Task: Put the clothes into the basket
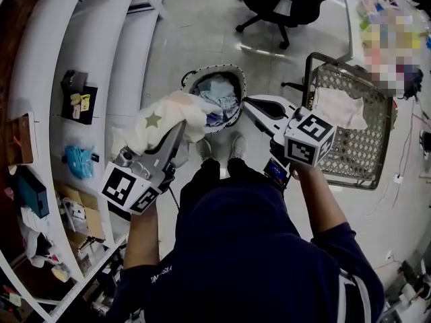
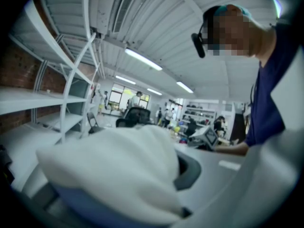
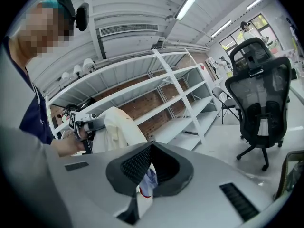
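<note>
My left gripper (image 1: 176,132) is shut on a bundled cream garment (image 1: 165,118) with a star print, held up just left of the basket (image 1: 237,78). The garment (image 2: 118,172) fills the left gripper view and hides the jaws there. The basket is round with a dotted rim, stands on the floor ahead of the person's feet, and holds bluish and white clothes (image 1: 219,96). My right gripper (image 1: 250,106) is over the basket's right rim. Its jaws meet at the tips (image 3: 151,145) with nothing gripped; basket clothes show below through the gap. The cream garment (image 3: 118,129) also shows in the right gripper view.
A wire cart (image 1: 377,147) stands to the right with a white cloth (image 1: 340,108) in it. White shelving (image 1: 40,79) with small items runs along the left. A black office chair (image 1: 289,2) stands beyond the basket.
</note>
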Demonstrator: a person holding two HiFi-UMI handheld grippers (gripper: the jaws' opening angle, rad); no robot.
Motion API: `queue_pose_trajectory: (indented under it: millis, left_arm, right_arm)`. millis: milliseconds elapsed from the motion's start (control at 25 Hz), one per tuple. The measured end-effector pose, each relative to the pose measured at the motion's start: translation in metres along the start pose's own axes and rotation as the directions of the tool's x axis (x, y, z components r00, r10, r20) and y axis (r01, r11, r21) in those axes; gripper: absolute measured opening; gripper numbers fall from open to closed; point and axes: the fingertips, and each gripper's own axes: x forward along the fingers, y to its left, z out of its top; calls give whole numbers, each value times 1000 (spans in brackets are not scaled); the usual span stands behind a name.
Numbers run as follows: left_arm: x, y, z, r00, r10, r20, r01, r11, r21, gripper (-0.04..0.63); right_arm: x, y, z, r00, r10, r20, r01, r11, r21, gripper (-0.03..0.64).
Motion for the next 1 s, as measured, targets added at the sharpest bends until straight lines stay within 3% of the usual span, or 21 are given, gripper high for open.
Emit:
queue_pose_trajectory:
  millis: [1000]
  left_arm:
    - [50,56,-68,991,-98,-96,90,992,-90,43]
  right_arm:
    - [47,-43,-44,985,-91,-143,100,993,54,8]
